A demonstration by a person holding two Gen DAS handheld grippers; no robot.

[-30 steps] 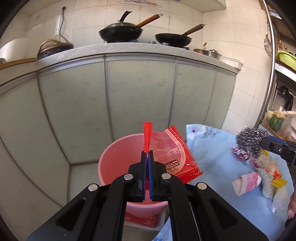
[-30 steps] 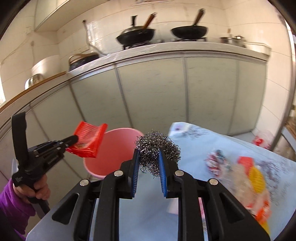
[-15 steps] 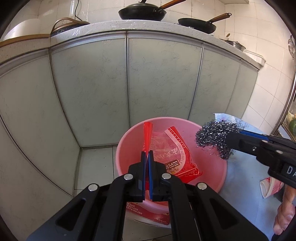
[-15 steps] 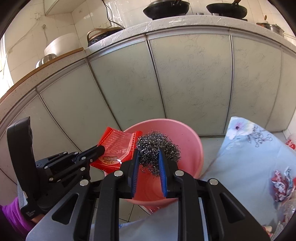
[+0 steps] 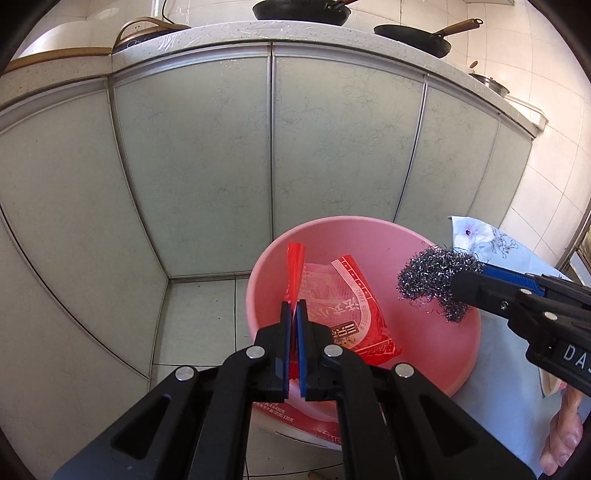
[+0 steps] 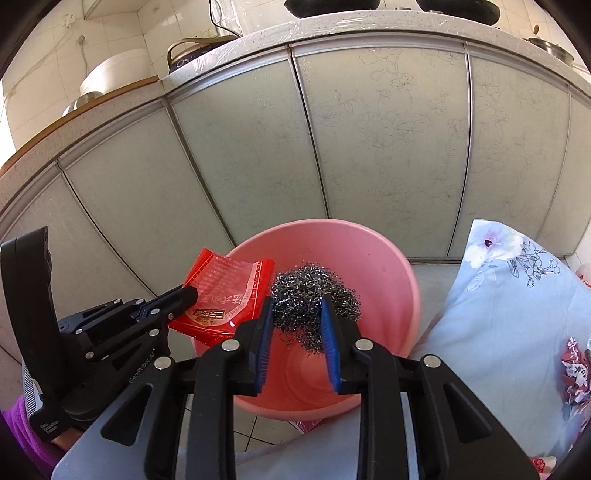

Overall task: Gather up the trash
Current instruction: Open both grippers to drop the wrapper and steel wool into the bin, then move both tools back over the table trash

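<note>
A pink plastic bucket (image 5: pixel 424 236) stands on the floor below both grippers; it also shows in the right wrist view (image 6: pixel 373 243). My left gripper (image 5: pixel 293 312) is shut on a red snack wrapper (image 5: pixel 343 306) and holds it over the bucket's opening; the wrapper shows in the right wrist view (image 6: pixel 225 295). My right gripper (image 6: pixel 297 306) is shut on a steel wool scrubber (image 6: pixel 306 288) and holds it over the bucket, right of the wrapper. The scrubber also shows in the left wrist view (image 5: pixel 428 277).
Grey cabinet doors (image 5: pixel 343 140) stand right behind the bucket. A table with a blue flowered cloth (image 6: pixel 517 302) is at the right, with a crumpled wrapper (image 6: pixel 572 369) on it. A red packet (image 5: pixel 295 421) lies under the bucket. Pans (image 5: pixel 413 35) sit on the counter.
Both grippers have moved left and down from over the table until the wrapper and the steel wool hang over the bucket. Both stayed shut on their loads.
</note>
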